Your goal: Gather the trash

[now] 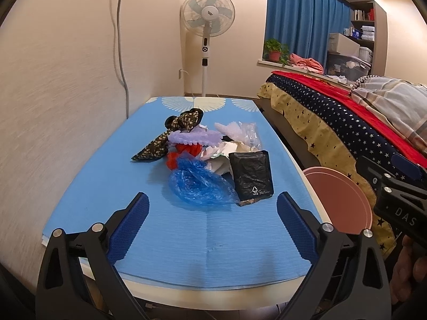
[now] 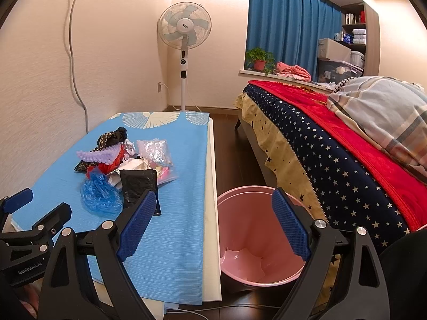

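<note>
A heap of trash lies mid-table on the blue cloth [image 1: 186, 240]: a black foil pouch [image 1: 251, 177], a crumpled blue plastic bag [image 1: 197, 184], a lilac fringed strip [image 1: 194, 136], a dark flowered cloth [image 1: 170, 136], red scraps, white paper and a clear bag [image 2: 157, 153]. My left gripper [image 1: 213, 213] hangs open just short of the heap, nothing between its fingers. My right gripper [image 2: 213, 210] stands open over the rim of a pink bin [image 2: 256, 240], also holding nothing. The pouch [image 2: 138, 186] and blue bag [image 2: 100, 196] show left of its finger.
The pink bin [image 1: 339, 200] stands on the dark floor between the table and a bed [image 2: 333, 165] with a starred cover and red blanket. A standing fan [image 2: 184, 34] is behind the table. The wall runs along the table's left side.
</note>
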